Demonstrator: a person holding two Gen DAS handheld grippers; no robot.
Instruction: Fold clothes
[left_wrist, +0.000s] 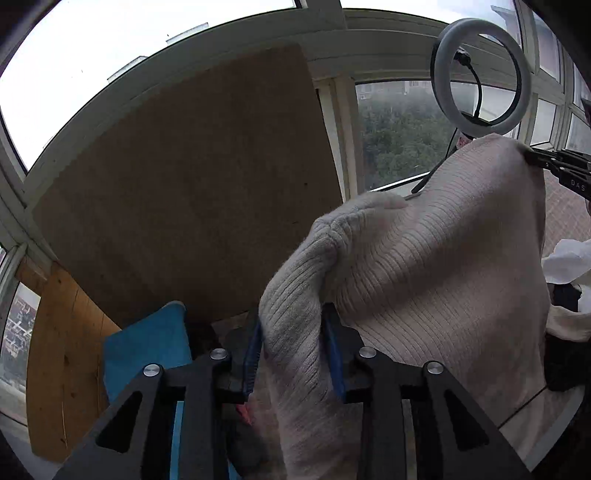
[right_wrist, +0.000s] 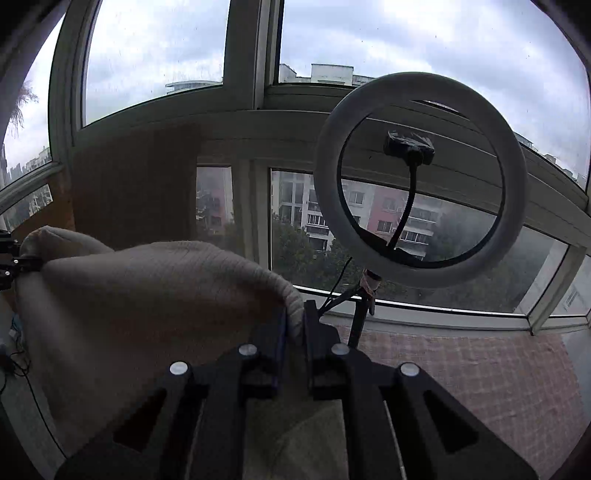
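A beige ribbed knit sweater (left_wrist: 436, 266) hangs in the air, stretched between my two grippers. My left gripper (left_wrist: 293, 332) is shut on one bunched corner of it, the knit squeezed between the blue pads. My right gripper (right_wrist: 294, 325) is shut on the other upper edge of the sweater (right_wrist: 147, 295). In the left wrist view the right gripper (left_wrist: 532, 158) shows at the far right, pinching the cloth. In the right wrist view the left gripper (right_wrist: 22, 264) shows at the far left edge, holding the opposite corner. The lower part of the sweater hangs out of sight.
A ring light (right_wrist: 421, 181) on a stand stands ahead by the windows (right_wrist: 155, 59). A brown board (left_wrist: 192, 184) leans against the window at left. A checked cloth-covered surface (right_wrist: 480, 373) lies below right. Blue fabric (left_wrist: 147, 343) and white clothing (left_wrist: 569, 258) lie below.
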